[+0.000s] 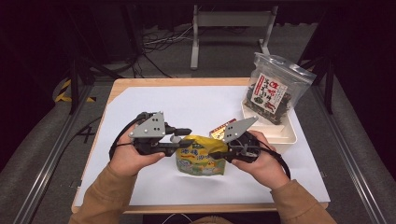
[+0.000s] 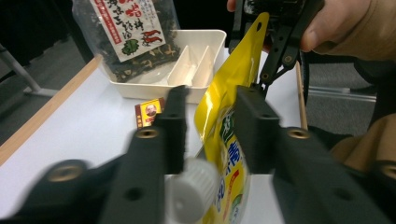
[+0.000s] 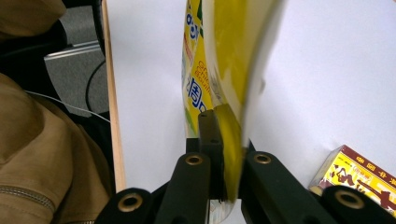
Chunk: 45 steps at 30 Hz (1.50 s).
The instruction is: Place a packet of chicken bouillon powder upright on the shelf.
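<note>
The yellow plastic spouted pouch [image 1: 201,155] stands between both tongs, its edge clenched by the right tongs [image 3: 223,154], its white cap [image 2: 192,189] within the released left tongs [image 2: 212,128].

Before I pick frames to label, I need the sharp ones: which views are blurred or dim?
High view: sharp table, dark surroundings. Left gripper view: the near fingers and white cap are soft, the tray clearer. Right gripper view: the yellow pouch smears up close.

Bare white sheet [image 1: 154,186] around yellow pouch [image 1: 201,156]
</note>
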Available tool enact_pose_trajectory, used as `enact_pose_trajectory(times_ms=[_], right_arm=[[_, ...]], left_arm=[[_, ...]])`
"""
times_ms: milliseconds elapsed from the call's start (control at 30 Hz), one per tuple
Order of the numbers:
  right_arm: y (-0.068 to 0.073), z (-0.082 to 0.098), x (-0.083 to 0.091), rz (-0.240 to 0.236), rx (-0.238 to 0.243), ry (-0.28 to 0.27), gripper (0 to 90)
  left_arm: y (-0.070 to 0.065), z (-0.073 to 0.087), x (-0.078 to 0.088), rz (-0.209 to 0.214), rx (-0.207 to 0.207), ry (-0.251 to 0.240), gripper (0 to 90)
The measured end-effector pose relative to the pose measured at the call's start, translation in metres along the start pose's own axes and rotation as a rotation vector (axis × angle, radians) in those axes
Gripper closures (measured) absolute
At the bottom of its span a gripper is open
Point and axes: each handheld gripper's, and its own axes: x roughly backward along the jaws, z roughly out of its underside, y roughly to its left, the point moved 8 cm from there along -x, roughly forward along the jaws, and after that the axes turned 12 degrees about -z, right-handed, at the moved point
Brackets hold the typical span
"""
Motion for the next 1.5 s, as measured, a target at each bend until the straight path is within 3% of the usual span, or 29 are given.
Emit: enact_pose_trajectory(times_ms=[167,300,567,633,833,1267,1500], right_arm=[[0.0,0.0,0.012,0.027,0.0,0.005,90.0],[-0.001,0.003,0.022,0.046,-0.008,0.003,90.0],[-0.005,0.009,0.044,0.084,-0.029,-0.008,90.0],[-0.006,0.009,0.048,0.092,-0.034,-0.007,90.0],[-0.012,0.011,0.069,0.128,-0.048,-0.017,90.0],[-0.029,0.011,0.111,0.2,-0.076,-0.039,90.0],[-0.041,0.012,0.125,0.226,-0.088,-0.052,90.0]], left_arm=[[0.004,-0.002,0.005,-0.021,0.03,-0.026,46.6],[0.006,-0.001,0.009,-0.042,0.047,-0.029,40.9],[0.014,0.015,0.01,-0.05,0.131,0.009,39.3],[0.017,0.017,0.01,-0.055,0.131,0.012,39.2],[0.026,0.03,0.009,-0.069,0.188,0.032,38.3],[0.042,0.059,-0.002,-0.093,0.233,0.085,32.9],[0.047,0.065,-0.005,-0.108,0.243,0.092,30.7]])
